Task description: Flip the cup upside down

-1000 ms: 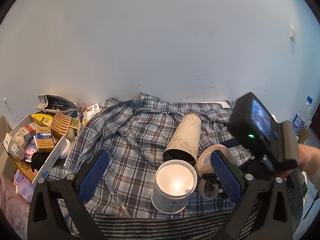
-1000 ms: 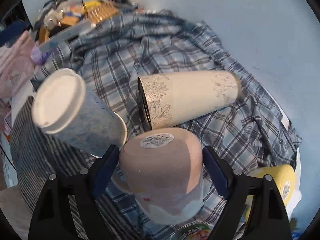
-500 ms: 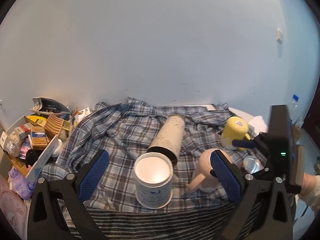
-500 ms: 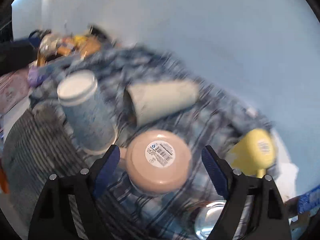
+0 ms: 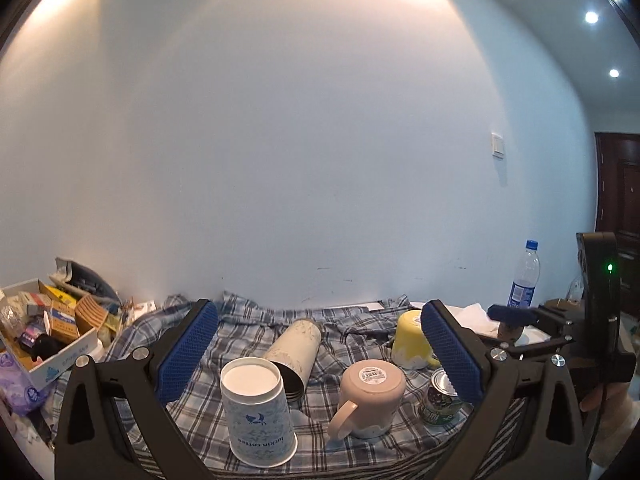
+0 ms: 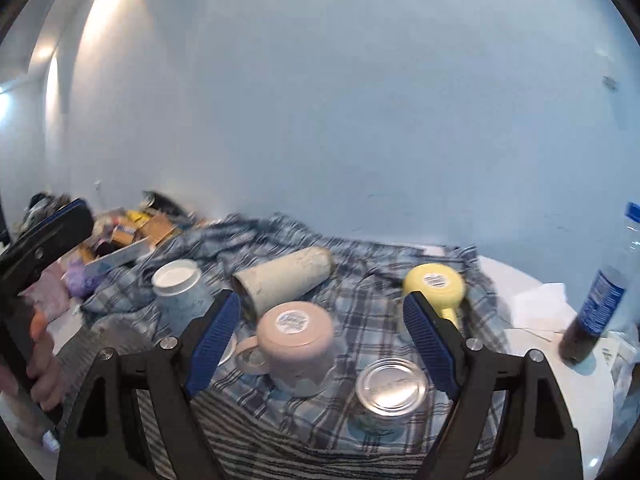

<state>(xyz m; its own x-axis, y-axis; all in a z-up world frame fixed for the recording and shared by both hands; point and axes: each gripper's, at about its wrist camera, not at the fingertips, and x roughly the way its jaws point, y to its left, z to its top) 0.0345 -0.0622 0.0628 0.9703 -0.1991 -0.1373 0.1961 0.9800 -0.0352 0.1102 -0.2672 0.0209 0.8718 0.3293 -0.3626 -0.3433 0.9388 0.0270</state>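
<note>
A pink mug (image 5: 370, 398) stands upside down on the plaid cloth (image 5: 248, 332), base sticker up, handle to the left. It also shows in the right wrist view (image 6: 298, 346). My left gripper (image 5: 316, 354) is open and empty, held back above the table's near edge. My right gripper (image 6: 318, 344) is open and empty, drawn back from the mug, which sits apart between its blue pads. The right gripper's body shows at the right of the left wrist view (image 5: 596, 320).
A blue paper cup (image 5: 258, 416) stands upside down left of the mug. A cream tumbler (image 5: 294, 350) lies on its side behind. A yellow mug (image 5: 412, 338) is upside down at the right, a tin can (image 5: 440, 398) beside it. A cola bottle (image 6: 600, 300) and cluttered box (image 5: 40, 332) flank the cloth.
The right gripper has let go of the pink mug, now set upside down on the cloth, and pulled back and up. The left gripper has also drawn back and tilted upward.
</note>
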